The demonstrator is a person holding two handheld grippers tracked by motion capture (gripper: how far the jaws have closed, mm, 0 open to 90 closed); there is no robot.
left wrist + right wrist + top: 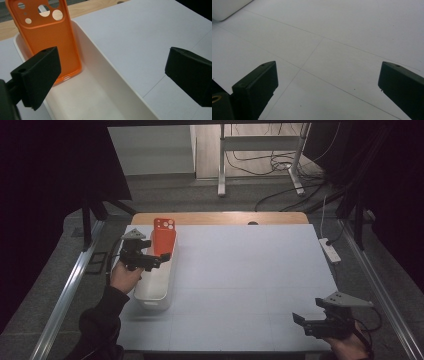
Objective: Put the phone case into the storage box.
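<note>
Unmarked orange phone case (pixel 50 37) in white bin (pixel 105 75)

Right hand-held gripper (pixel 325 87), jaws wide apart, above the white table (pixel 352 30); bin corner (pixel 227 8) far off.

White counter (pixel 250 270) with faint seam lines, wooden strip (pixel 220 218) along far edge. White power strip (pixel 330 249) at counter's right edge, cable running off. Beyond counter: grey carpeted floor (pixel 200 195), white desk frame legs (pixel 221 165), tangle of dark cables (pixel 280 165). Black curtains (pixel 50 170) on both sides.
</note>
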